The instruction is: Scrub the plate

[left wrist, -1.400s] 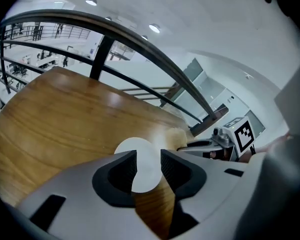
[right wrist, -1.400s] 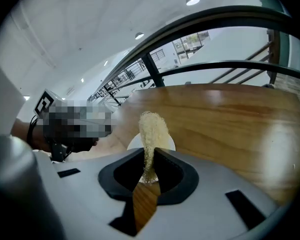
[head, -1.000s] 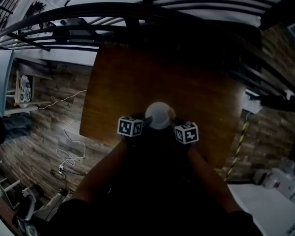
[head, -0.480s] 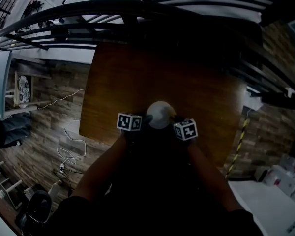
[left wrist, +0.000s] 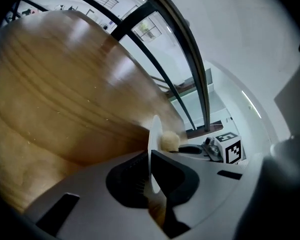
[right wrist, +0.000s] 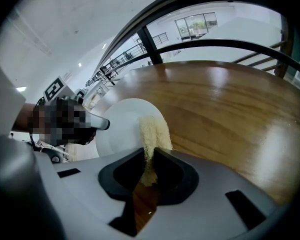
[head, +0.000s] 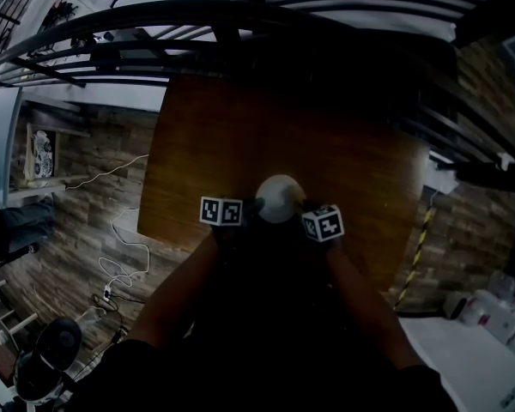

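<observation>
Just finishing clamping the left gripper (left wrist: 151, 170) onto the plate (left wrist: 153, 134) rim. Gripping a sponge (right wrist: 153, 132) tight in the right gripper (right wrist: 148, 164), pressing it against the plate, near the table (head: 240, 136) edge, probably tilted.

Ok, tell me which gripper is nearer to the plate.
Left. The left gripper has just closed its jaws on the rim of the plate. The right gripper only holds a sponge up against the plate's face.
</observation>
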Demonstrator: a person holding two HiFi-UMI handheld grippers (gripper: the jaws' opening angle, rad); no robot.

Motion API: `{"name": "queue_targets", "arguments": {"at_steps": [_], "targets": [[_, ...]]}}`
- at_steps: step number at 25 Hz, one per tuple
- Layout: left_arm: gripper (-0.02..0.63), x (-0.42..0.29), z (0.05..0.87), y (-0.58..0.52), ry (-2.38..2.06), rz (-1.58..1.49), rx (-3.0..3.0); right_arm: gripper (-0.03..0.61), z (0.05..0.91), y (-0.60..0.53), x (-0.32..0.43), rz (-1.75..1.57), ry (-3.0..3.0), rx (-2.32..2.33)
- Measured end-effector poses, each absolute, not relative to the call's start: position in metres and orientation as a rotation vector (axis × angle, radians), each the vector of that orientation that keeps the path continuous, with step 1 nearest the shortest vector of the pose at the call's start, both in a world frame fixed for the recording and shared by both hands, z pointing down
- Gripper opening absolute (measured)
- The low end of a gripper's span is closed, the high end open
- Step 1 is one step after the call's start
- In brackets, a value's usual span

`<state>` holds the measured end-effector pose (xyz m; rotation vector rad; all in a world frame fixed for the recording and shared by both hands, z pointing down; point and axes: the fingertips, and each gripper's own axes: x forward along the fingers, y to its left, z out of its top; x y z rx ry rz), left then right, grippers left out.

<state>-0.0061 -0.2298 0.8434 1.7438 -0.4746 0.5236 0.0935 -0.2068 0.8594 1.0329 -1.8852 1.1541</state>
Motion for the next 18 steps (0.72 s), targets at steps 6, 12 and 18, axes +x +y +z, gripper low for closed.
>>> {"name": "queue_targets", "arguments": {"at_steps": [6, 12, 18], "targets": [[0.018, 0.005, 0.81, -0.217, -0.399, 0.508, 1.829, 0.06, 0.831, -0.206, 0.093, 1.14, -1.932, 1.053], [0.02, 0.021, 0.762, -0.198, -0.324, 0.529, 1.978, 0.06, 0.751, -0.209, 0.06, 1.003, -2.142, 0.989], [0.017, 0.029, 0.708, -0.201, -0.411, 0.42, 2.082, 0.06, 0.706, -0.174, 0.039, 0.876, -2.272, 0.816]]}}
